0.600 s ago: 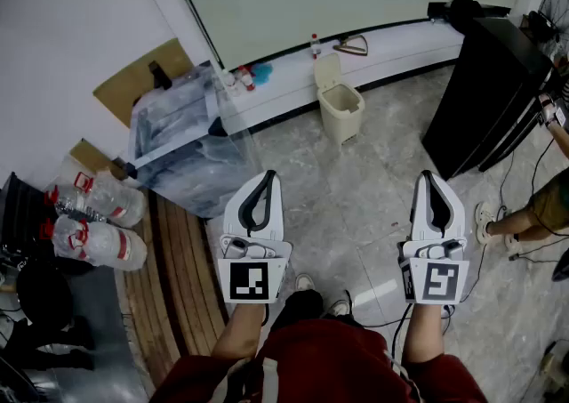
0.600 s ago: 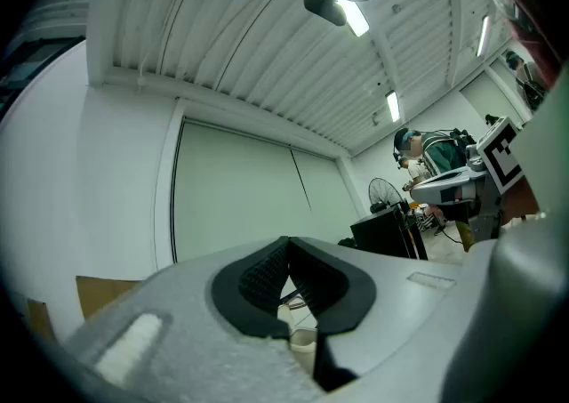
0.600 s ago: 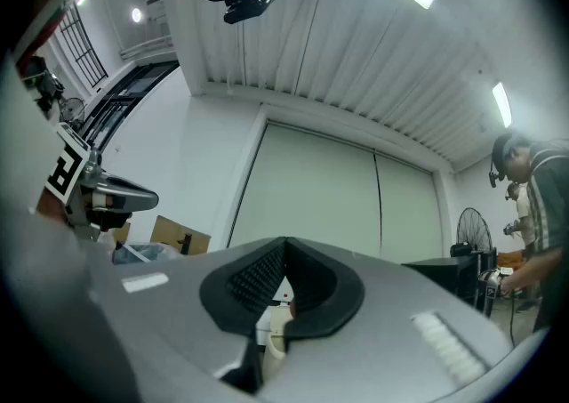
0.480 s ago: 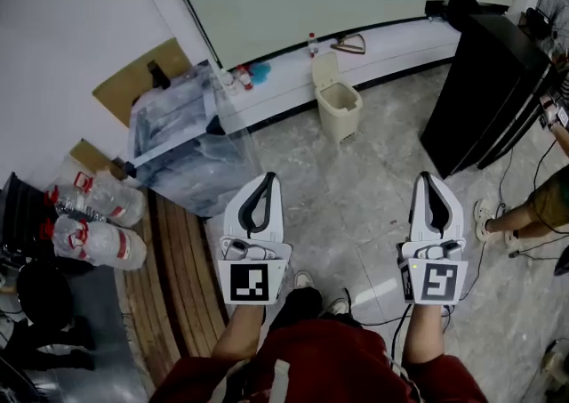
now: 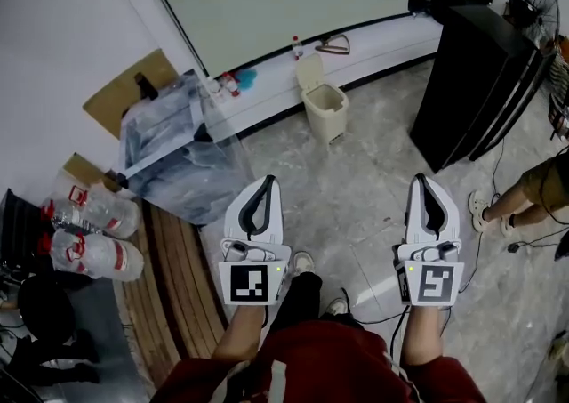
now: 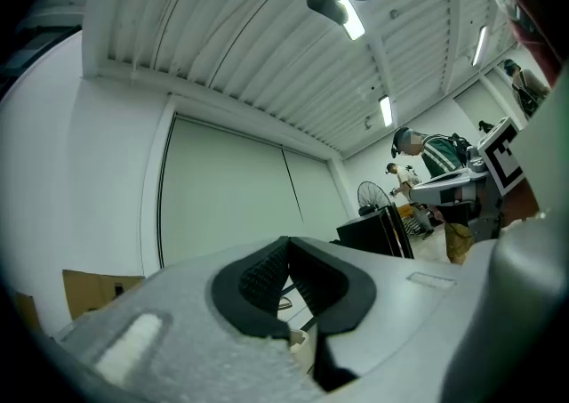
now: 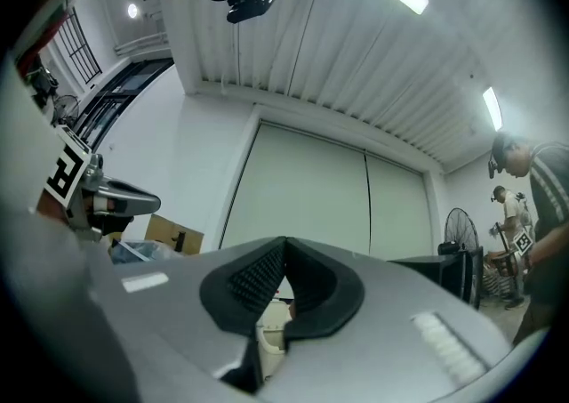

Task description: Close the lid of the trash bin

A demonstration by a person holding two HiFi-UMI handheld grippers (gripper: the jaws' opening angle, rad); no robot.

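Head view: bin (image 5: 325,113) beyond left gripper (image 5: 266,181)

Jaws hide most of the trash bin (image 7: 269,334) in the right gripper view; a bystander (image 5: 533,197) (legs, one shoe) is cut off at the head view's right edge.

- left gripper (image 5: 266,181), right gripper (image 5: 424,179): white shells, black ribbed pads (image 6: 258,278) set in a black teardrop loop
- marker cube (image 5: 250,282) at each rear, 1 black-and-white square tag facing up
- green LED (image 5: 278,270) on left unit
- red top (image 5: 329,366)
- dark trousers (image 5: 300,293), light shoes (image 5: 303,261)
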